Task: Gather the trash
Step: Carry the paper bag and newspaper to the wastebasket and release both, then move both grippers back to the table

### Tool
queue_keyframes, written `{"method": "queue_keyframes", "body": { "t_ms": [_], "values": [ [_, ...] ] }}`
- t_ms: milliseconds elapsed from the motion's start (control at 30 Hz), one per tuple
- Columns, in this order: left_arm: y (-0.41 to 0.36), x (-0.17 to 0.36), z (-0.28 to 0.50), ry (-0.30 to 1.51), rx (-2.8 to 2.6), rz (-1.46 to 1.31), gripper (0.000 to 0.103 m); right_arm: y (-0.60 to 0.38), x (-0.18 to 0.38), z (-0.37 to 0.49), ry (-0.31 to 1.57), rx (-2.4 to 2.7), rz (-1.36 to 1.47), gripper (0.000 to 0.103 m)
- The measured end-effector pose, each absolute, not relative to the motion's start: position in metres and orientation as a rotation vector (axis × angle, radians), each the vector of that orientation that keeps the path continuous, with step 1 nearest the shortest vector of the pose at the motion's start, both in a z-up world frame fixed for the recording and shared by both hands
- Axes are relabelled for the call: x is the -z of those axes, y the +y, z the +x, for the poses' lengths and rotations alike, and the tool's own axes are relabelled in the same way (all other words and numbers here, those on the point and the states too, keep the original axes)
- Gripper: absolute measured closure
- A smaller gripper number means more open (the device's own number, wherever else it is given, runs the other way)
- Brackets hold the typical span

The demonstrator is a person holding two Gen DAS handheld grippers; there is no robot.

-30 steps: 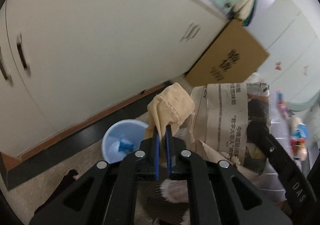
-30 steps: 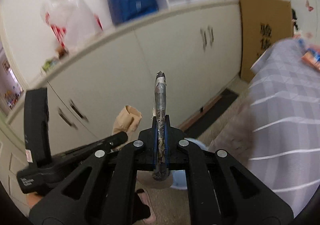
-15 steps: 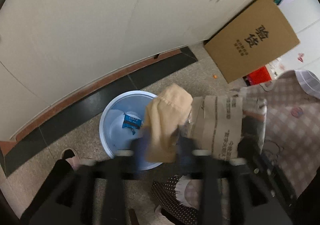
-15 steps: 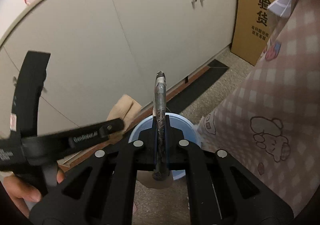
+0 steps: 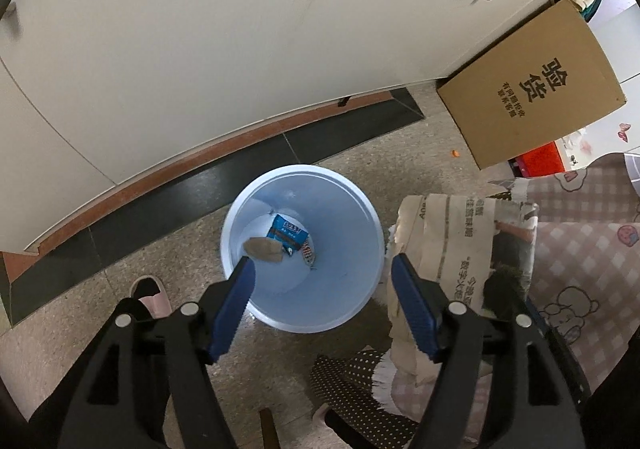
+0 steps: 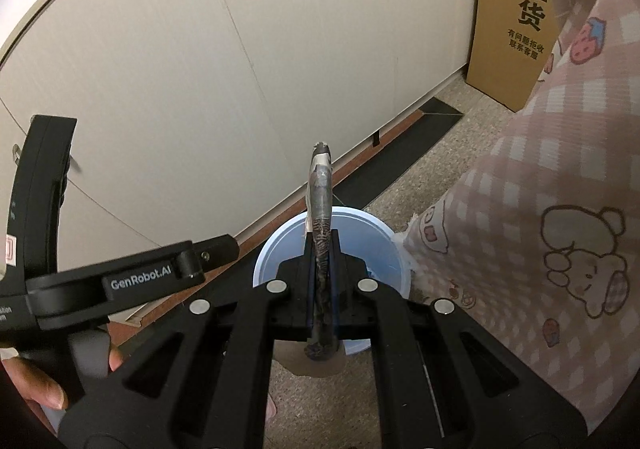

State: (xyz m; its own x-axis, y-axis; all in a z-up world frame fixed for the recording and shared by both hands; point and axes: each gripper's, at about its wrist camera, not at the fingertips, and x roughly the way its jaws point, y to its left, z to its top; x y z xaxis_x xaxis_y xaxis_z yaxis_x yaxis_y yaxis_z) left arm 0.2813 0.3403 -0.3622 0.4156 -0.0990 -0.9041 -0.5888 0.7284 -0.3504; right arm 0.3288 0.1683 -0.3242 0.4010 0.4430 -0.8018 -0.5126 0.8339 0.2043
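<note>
**Desk:** Left wrist view first — how did your left gripper [image 5: 322, 273] stand?

**Caption writer:** Your left gripper pointed down over the pale blue bin [image 5: 240, 225] on the speckled floor [image 5: 400, 153]. Its jaws had just been opening and stood wide apart, with nothing between the blue pads [image 5: 234, 305]. The tan scrap of paper [image 5: 264, 248] lay at the bottom of the bin, touching a blue wrapper [image 5: 286, 234].

**Desk:** And your right?

**Caption writer:** Your right gripper [image 6: 321, 249] was closed tight on a dark, flattened, patterned strip of trash [image 6: 319, 185], which stood up past the fingertips, above the near rim of the bin [image 6: 384, 241].

**Desk:** What surrounded you?

**Caption writer:** Cream cabinet doors [image 5: 200, 29] ran behind the bin, and a cardboard box [image 5: 532, 85] with printed characters leaned against them. A newspaper [image 5: 460, 241] lay just beside the bin, next to a pink checked cloth [image 6: 540, 209]. A pink slipper [image 5: 154, 295] showed at lower left.
</note>
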Motion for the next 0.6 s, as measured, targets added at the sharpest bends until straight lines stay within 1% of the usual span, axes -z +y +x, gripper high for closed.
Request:
{"method": "queue_keyframes", "body": {
  "t_ms": [267, 300, 367, 433, 467, 500, 533, 600],
  "values": [
    [0.355, 0.357, 0.273, 1.1, -0.377, -0.741, 0.033, 0.178, 0.322, 0.336, 0.968, -0.615, -0.054, 0.097],
    [0.356, 0.356, 0.272, 1.095, -0.382, -0.742, 0.033, 0.18, 0.32, 0.337, 0.961, -0.616, -0.046, 0.094],
    [0.361, 0.352, 0.269, 1.082, -0.393, -0.748, 0.032, 0.183, 0.316, 0.34, 0.939, -0.617, -0.015, 0.093],
    [0.365, 0.346, 0.265, 1.068, -0.403, -0.753, 0.032, 0.184, 0.313, 0.341, 0.937, -0.63, 0.011, 0.087],
    [0.366, 0.344, 0.264, 1.062, -0.404, -0.755, 0.032, 0.183, 0.31, 0.34, 0.932, -0.627, 0.013, 0.076],
    [0.368, 0.341, 0.262, 1.056, -0.404, -0.757, 0.032, 0.183, 0.307, 0.339, 0.919, -0.618, 0.012, 0.057],
    [0.369, 0.337, 0.26, 1.048, -0.406, -0.755, 0.032, 0.181, 0.302, 0.337, 0.9, -0.613, 0.016, 0.05],
    [0.37, 0.329, 0.256, 1.031, -0.411, -0.756, 0.032, 0.18, 0.296, 0.334, 0.883, -0.618, 0.014, 0.05]
  ]
}}
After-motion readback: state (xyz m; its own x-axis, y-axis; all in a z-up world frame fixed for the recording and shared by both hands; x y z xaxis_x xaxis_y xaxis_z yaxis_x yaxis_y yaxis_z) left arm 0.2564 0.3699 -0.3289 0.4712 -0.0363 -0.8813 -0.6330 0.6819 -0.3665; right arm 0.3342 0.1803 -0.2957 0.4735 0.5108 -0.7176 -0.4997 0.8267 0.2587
